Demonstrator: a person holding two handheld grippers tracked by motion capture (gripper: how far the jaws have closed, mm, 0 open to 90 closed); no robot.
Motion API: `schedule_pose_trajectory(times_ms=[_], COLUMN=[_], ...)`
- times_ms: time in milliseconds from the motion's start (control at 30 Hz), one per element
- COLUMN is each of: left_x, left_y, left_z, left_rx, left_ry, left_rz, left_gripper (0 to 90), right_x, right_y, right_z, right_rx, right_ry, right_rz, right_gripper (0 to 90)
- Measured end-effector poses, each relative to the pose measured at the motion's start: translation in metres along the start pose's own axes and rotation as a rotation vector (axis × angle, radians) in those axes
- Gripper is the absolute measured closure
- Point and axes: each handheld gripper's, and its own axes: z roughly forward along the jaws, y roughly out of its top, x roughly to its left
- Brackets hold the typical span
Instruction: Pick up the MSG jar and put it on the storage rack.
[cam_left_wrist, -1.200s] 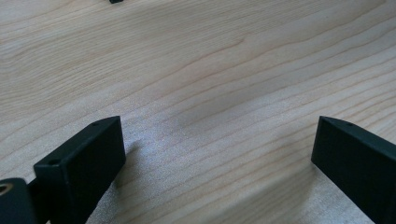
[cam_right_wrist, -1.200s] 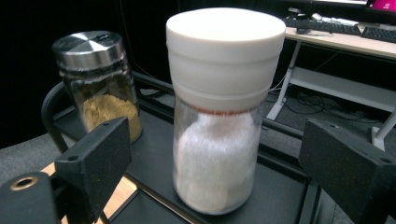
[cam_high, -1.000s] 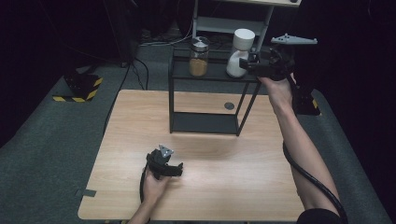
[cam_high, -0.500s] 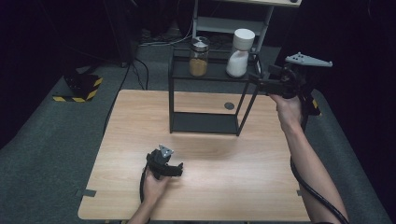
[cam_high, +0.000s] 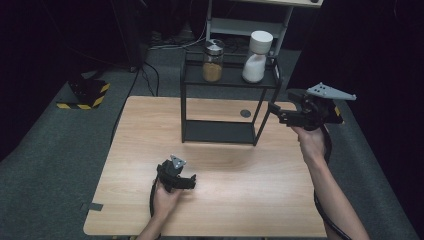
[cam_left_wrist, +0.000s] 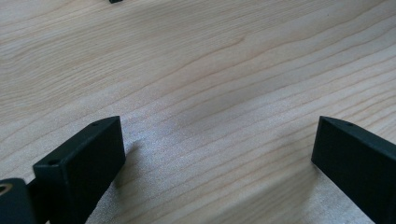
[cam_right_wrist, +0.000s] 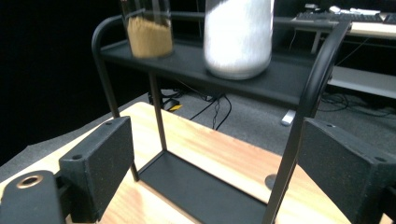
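Looking down from the high view, you hold the right gripper (cam_high: 274, 109) in the air just off the right end of the black two-tier rack (cam_high: 226, 107), its jaws apart with nothing between them and aimed left toward the rack's right posts. On the rack's top shelf stand the white jar (cam_high: 256, 56) — the nearest thing to that gripper, at the right end of the shelf — and a glass jar of brown grains (cam_high: 213, 61) to its left, the two set apart from each other. Your left gripper (cam_high: 189, 181) rests low on the wooden table (cam_high: 140, 130), well in front of the rack and well apart from both jars. In the left gripper view, its two black jaws stand wide apart over bare wood grain, gripping nothing. In the right gripper view, the right gripper's jaws also stand apart and empty; they have just been closing a little, yet nothing sits between the pads. Beyond them the rack rises close — its curved right post crosses just inside the right-hand jaw — and the white jar sits upright on the upper shelf above and past the jaws, with the brown jar farther along.
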Motion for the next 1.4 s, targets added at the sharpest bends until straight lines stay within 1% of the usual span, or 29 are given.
schedule_pose_trajectory(times_ms=[167,267,333,433,500,600,700,833,933,1067,1200,1300,1400], left_x=[-0.001,-0.001,0.0,0.001,0.001,0.001,0.001,0.001,0.001,0.002,0.001,0.002,0.002], left_y=[0.0,0.0,0.0,0.0,0.0,0.0,0.0,0.0,0.0,0.0,0.0,0.0,0.0], left_z=[0.0,0.0,0.0,0.0,0.0,0.0,0.0,0.0,0.0,0.0,0.0,0.0,0.0], left_rx=[0.001,0.001,0.0,0.0,0.0,-0.001,0.0,0.0,0.0,0.0,0.0,0.0,0.0], left_ry=[0.002,0.003,-0.001,-0.004,-0.002,-0.003,-0.007,-0.007,-0.007,-0.009,-0.008,-0.009,-0.009], left_rz=[0.002,0.002,0.0,0.0,0.0,-0.001,-0.001,0.0,0.0,-0.001,0.0,0.0,0.0], left_gripper=[2.7,2.7,2.7,2.7,2.7,2.7,2.4,2.2,2.2,2.2,2.2,2.2,2.1], right_x=[0.0,-0.003,-0.005,-0.005,-0.007,-0.009,-0.009,-0.004,0.001,0.007,0.004,0.005,0.008], right_y=[-0.026,-0.041,-0.049,-0.06,-0.069,-0.081,-0.091,-0.106,-0.119,-0.138,-0.157,-0.167,-0.177], right_z=[-0.002,-0.002,-0.002,-0.003,-0.004,-0.006,-0.008,-0.009,-0.009,-0.008,-0.007,-0.004,-0.001], right_rx=[0.009,0.022,0.045,0.082,0.094,0.098,0.105,0.105,0.105,0.098,0.086,0.094,0.109], right_ry=[-0.008,-0.005,0.006,0.006,0.011,0.011,0.006,-0.009,-0.031,-0.061,-0.047,-0.053,-0.066], right_rz=[0.02,0.044,0.04,0.029,0.04,0.054,0.054,0.055,0.051,0.073,0.107,0.129,0.14], right_gripper=[9.8,9.5,9.2,9.0,9.0,9.0,9.1,9.2,9.2,8.5,7.7,7.6,7.4])
